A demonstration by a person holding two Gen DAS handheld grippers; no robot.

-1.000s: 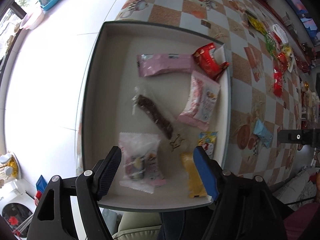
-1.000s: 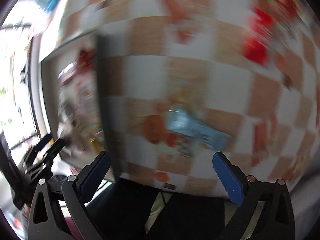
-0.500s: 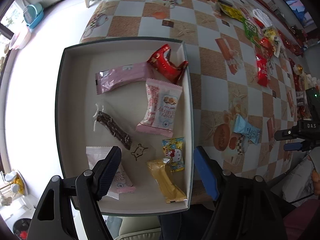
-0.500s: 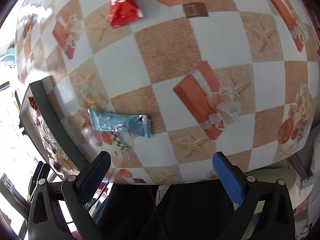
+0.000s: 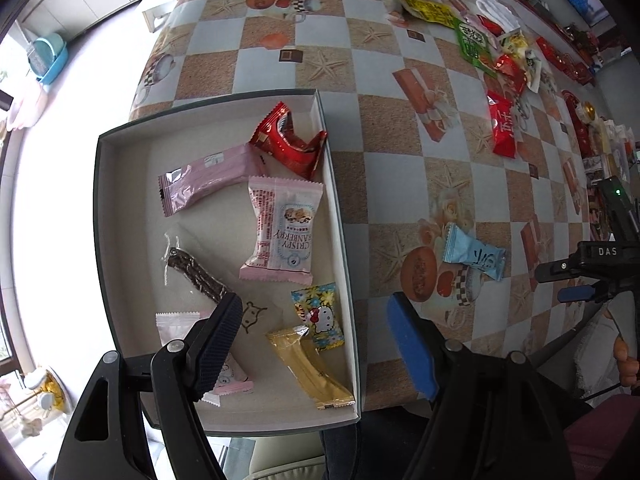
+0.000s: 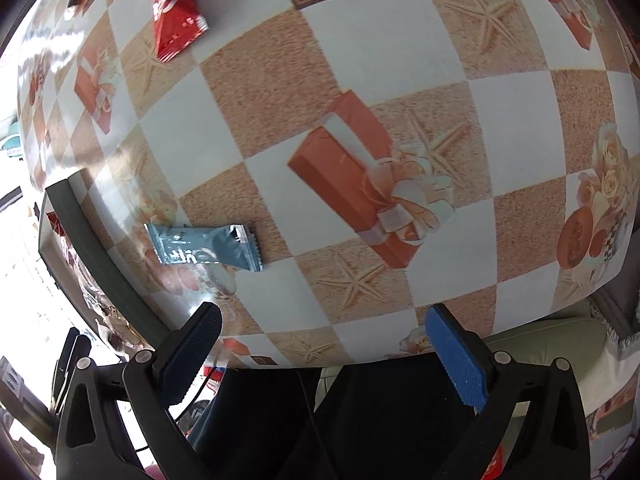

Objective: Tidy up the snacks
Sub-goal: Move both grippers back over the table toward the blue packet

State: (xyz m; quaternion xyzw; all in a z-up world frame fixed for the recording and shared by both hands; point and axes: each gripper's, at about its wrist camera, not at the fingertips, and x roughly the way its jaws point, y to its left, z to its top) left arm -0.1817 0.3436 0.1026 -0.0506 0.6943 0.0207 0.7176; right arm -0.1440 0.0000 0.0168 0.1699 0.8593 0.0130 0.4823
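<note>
A shallow grey box (image 5: 344,240) on the checked tablecloth holds several snack packets, among them a pink cranberry pack (image 5: 282,228), a long pink bar (image 5: 208,182) and a red wrapper (image 5: 286,142). My left gripper (image 5: 316,312) hangs open above the box's near right wall, with nothing between its jaws. A light blue packet (image 5: 474,256) lies on the cloth right of the box. In the right wrist view that blue packet (image 6: 204,246) lies beyond the black finger; my right gripper (image 6: 322,320) stands open and empty over the table's near edge.
More snacks lie along the far right of the table: a red packet (image 5: 502,130), a green bag (image 5: 474,46) and a yellow one (image 5: 428,10). The red packet (image 6: 174,12) shows at the top left in the right wrist view, the box edge (image 6: 100,256) at the left.
The left wrist view has slid to the right, so the box now sits further left under my open left gripper. The right wrist view has settled from a blur and the blue packet lies closer.
</note>
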